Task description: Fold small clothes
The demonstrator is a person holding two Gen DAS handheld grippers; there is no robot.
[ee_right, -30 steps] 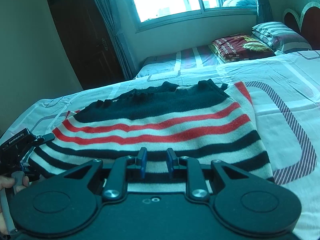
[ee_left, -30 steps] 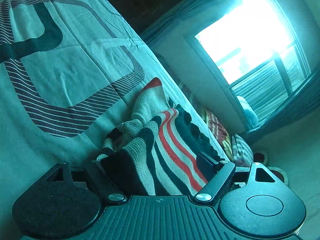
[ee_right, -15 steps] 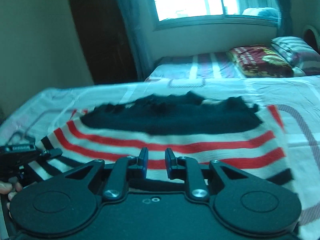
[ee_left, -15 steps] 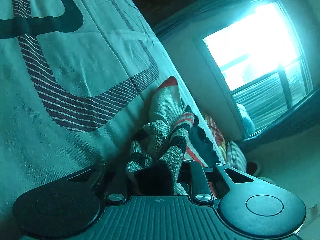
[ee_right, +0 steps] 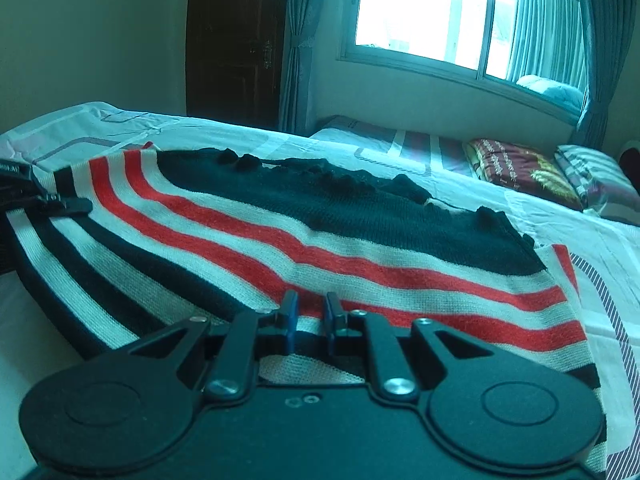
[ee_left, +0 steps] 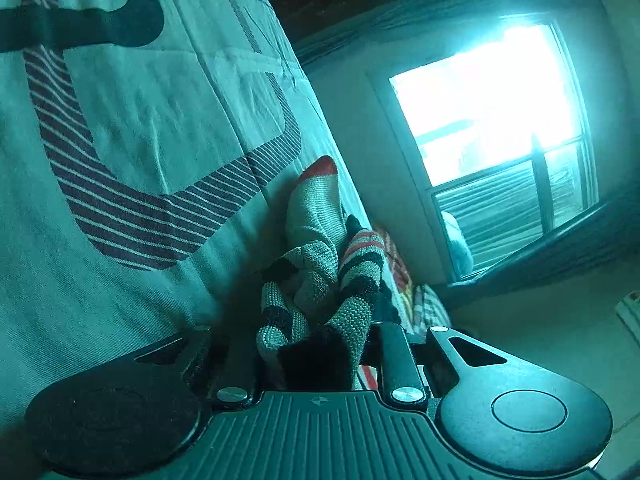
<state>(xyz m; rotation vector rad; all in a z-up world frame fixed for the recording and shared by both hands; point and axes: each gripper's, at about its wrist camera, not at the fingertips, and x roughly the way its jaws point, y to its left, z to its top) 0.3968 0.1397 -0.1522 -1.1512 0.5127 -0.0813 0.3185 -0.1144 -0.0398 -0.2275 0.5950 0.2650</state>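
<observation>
A knit sweater [ee_right: 360, 216] with black, white and red stripes lies spread on the bed. In the right wrist view my right gripper [ee_right: 310, 312] sits over its near part, its blue pads [ee_right: 289, 314] drawn close with a pinch of the knit between them. My left gripper [ee_left: 316, 336] is shut on a bunched fold of the same sweater [ee_left: 320, 280], which hides its fingertips. In the right wrist view the left gripper [ee_right: 60, 202] shows at the sweater's left edge.
The bed sheet [ee_left: 132, 152] is pale with dark striped bands. A second bed [ee_right: 400, 140] with a red folded blanket [ee_right: 520, 164] and a pillow [ee_right: 596, 172] stands beyond, under a bright window [ee_right: 420, 8]. A dark door [ee_right: 232, 40] is at the back.
The left gripper closed on the sweater's edge and bunched it up. The right gripper moved forward over the sweater from the black stripe to the red one, narrowed its pads and rolled.
</observation>
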